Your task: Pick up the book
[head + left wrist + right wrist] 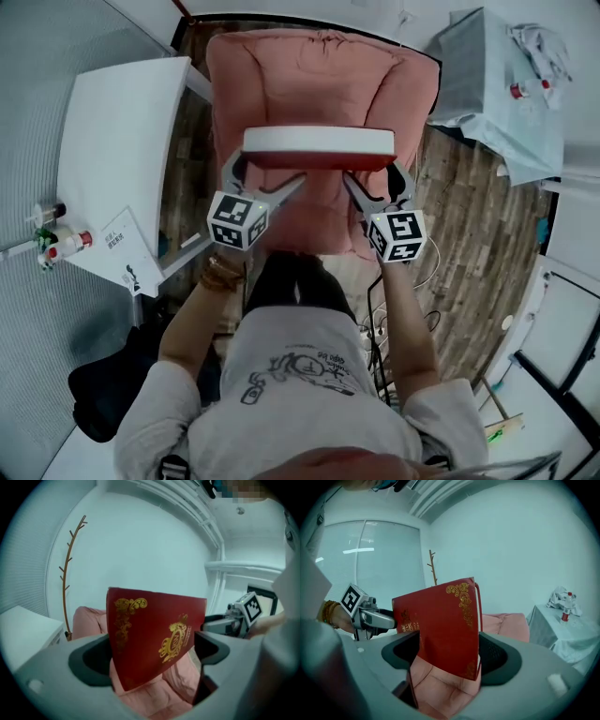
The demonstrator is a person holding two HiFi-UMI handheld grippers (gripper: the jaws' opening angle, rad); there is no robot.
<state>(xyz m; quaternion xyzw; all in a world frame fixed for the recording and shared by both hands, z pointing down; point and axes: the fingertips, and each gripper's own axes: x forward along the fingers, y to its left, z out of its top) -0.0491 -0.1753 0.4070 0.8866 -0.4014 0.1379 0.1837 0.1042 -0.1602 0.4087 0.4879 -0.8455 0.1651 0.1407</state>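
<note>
The book (pixel 319 145) is held at the upper centre of the head view, above the pink armchair (pixel 300 66). The left gripper (pixel 265 180) and right gripper (pixel 379 184) are each clamped on one end of it (red cover between the jaws). Equal pressure is best applied by both, with the book level, so it is neither twisted nor dropped.
</note>
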